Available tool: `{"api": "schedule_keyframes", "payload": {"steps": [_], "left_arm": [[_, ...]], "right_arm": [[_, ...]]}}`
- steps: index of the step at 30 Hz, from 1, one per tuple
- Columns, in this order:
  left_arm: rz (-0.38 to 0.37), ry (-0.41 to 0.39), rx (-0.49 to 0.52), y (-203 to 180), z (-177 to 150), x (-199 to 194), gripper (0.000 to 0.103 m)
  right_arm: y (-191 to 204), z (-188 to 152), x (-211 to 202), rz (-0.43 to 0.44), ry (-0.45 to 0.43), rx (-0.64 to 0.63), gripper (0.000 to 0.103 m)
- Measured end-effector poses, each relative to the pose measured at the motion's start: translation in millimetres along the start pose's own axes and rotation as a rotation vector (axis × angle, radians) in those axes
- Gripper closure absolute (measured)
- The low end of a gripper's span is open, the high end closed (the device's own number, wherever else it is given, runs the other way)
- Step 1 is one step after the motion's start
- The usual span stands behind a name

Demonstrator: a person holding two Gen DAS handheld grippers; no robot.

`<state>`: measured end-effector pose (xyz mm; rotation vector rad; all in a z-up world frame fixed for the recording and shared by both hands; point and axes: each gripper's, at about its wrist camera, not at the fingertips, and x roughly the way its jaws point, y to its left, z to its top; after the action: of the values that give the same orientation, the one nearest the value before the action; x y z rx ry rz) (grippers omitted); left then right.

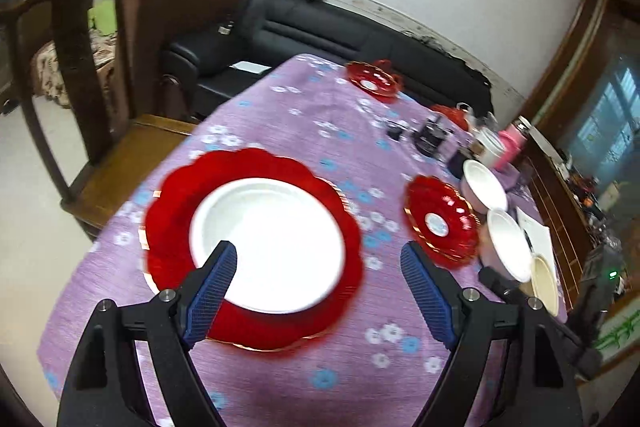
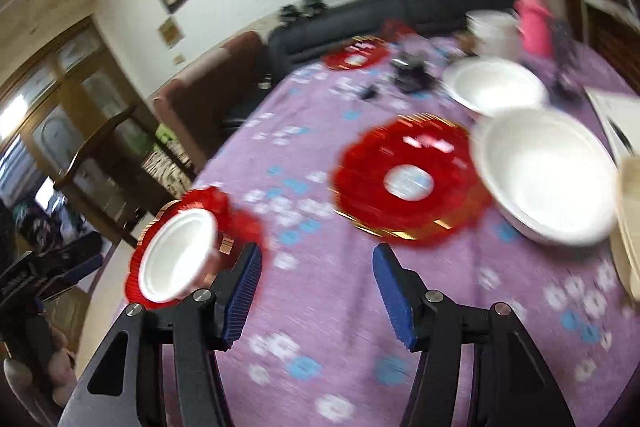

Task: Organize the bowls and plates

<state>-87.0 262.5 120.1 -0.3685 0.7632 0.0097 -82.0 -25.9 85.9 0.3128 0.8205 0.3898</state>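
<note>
A white bowl [image 1: 272, 243] sits on a large red scalloped plate [image 1: 172, 211] on the purple floral tablecloth [image 1: 304, 379]. My left gripper [image 1: 318, 257] is open and empty, hovering just above the bowl's near edge. An empty red plate [image 1: 440, 223] lies to the right, with two white bowls [image 1: 506, 243] beside it. Another red plate [image 1: 374, 81] lies at the far edge. In the right wrist view my right gripper [image 2: 318, 259] is open and empty above the cloth, with the empty red plate [image 2: 408, 183] ahead, white bowls [image 2: 548, 175] to the right, and the bowl on the red plate [image 2: 178, 255] at left.
A wooden chair [image 1: 80, 99] and black sofa [image 1: 320, 31] stand past the table's far left edge. A pink bottle [image 1: 512, 143], white cup [image 1: 490, 143], dark small items [image 1: 430, 135] and a beige board [image 2: 630, 223] crowd the right side.
</note>
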Motion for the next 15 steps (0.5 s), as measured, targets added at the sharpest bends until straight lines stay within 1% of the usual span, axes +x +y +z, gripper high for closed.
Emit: {"api": "schedule_keyframes", "payload": {"steps": [3,6,10,13,15], "left_arm": [[-0.006,0.017,0.02,-16.7,-0.6,8.8,0.02],[-0.028,0.048,0.029,-33.3,3.4,23.3,0.02],[-0.04,0.073,0.034,-49.1,9.7,39.8,0.02],[-0.03,0.101,0.062,-64.6,17.7,60.6,0.02],[-0.036,0.125,0.071,-73.0,23.4,74.7,0.02]], "right_arm": [[-26.6,-6.7,2.0,-0.026,0.023,0.06,0.041],[-42.5,-7.0,9.4,-0.028,0.043,0.116,0.041],[-55.7,2.8,30.9,-0.041,0.053,0.195,0.041],[-64.9,11.1,46.3,-0.049,0.056,0.258,0.04],[-69.5,15.2,57.1,-0.063,0.05,0.29,0.04]]}}
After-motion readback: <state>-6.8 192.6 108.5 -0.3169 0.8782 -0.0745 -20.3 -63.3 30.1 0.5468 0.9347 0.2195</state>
